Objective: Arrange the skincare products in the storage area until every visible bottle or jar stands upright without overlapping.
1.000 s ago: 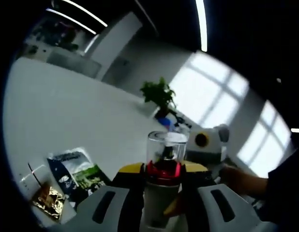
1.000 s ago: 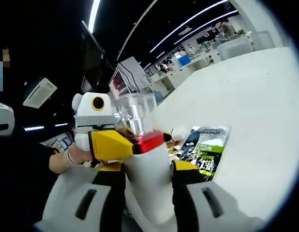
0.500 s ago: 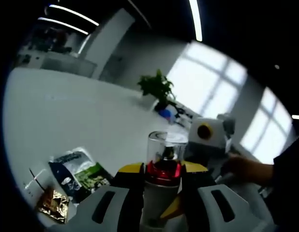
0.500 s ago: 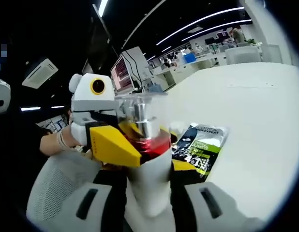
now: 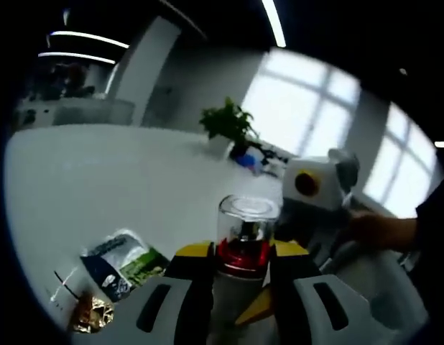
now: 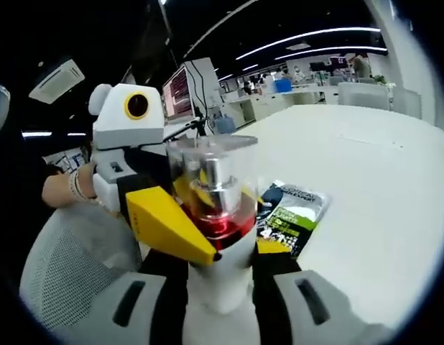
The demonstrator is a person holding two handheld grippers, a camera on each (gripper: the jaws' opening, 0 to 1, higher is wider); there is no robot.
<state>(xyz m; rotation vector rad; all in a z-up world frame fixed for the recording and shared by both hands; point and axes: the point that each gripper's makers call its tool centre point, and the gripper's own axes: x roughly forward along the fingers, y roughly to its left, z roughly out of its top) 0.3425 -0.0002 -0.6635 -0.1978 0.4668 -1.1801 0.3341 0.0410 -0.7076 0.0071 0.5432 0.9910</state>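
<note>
**Gripping one pump bottle from both sides**

Clamped between the jaws of both tongs is a single white pump bottle [image 5: 240, 287] with a red collar and clear cap. The left gripper [image 5: 240, 302] pinches its body; the right gripper [image 6: 218, 287] closes on it too, the left one's yellow jaw crossing in from nine o'clock. One green sachet [image 6: 290, 215] lies at two o'clock on the white table [image 6: 366, 180]; one gold packet [image 5: 89, 322] sits at eight o'clock of the left gripper view.

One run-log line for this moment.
left gripper: shut on pump bottle | right gripper: shut on pump bottle | sachet: flat on table
</note>
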